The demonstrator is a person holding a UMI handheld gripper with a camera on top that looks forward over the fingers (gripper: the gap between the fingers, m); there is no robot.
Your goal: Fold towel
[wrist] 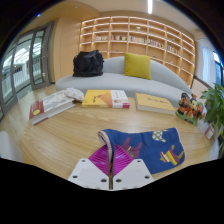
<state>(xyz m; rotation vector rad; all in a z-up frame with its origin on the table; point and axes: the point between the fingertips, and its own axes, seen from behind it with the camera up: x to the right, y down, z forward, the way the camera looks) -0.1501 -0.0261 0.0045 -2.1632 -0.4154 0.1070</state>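
Note:
A dark blue towel [155, 146] with coloured cartoon prints lies on the wooden table [55, 135], just ahead of and to the right of my fingers. Its near left corner is drawn up into my gripper [110, 160]. The two magenta pads [98, 158] are pressed together on that corner, with a thin strip of the towel's edge showing between them. The rest of the towel spreads flat toward the right.
Beyond the towel lie books and magazines [100, 97], a yellow book [155, 102] and an open book [48, 105]. A grey sofa [120, 75] holds a black bag [88, 63] and a yellow cushion [138, 66]. Small figures [186, 106] and a plant [214, 105] stand at the right.

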